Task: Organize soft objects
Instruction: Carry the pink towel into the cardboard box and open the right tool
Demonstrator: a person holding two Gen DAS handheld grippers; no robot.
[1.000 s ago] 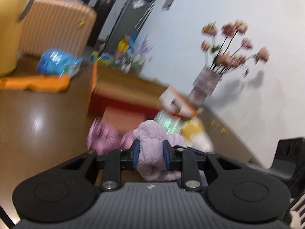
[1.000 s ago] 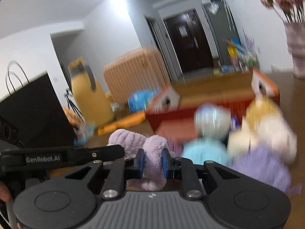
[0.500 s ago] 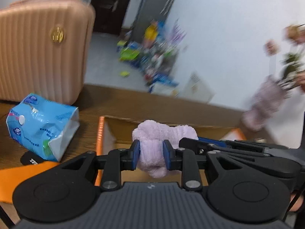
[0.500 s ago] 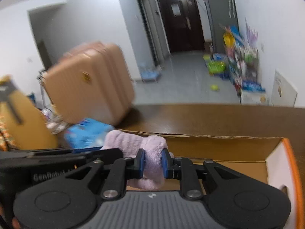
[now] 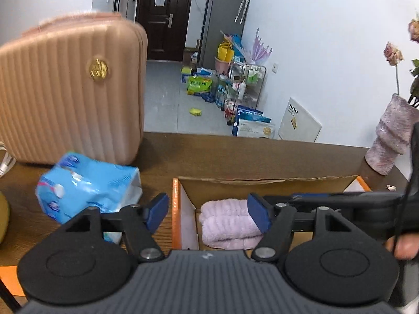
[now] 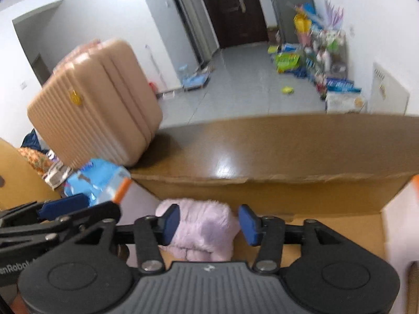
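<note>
The lilac towel (image 5: 227,222) lies in the cardboard box (image 5: 262,183), so both claws are opening off it. The left claw (image 5: 208,212) and right claw (image 6: 209,222) grip nothing, pads apart.

Your right-wrist view shows partial white lettering "nRobot" on the black body of the left tongs (image 6: 62,205) at the lower left edge, all other labels and package print too blurred to read
</note>
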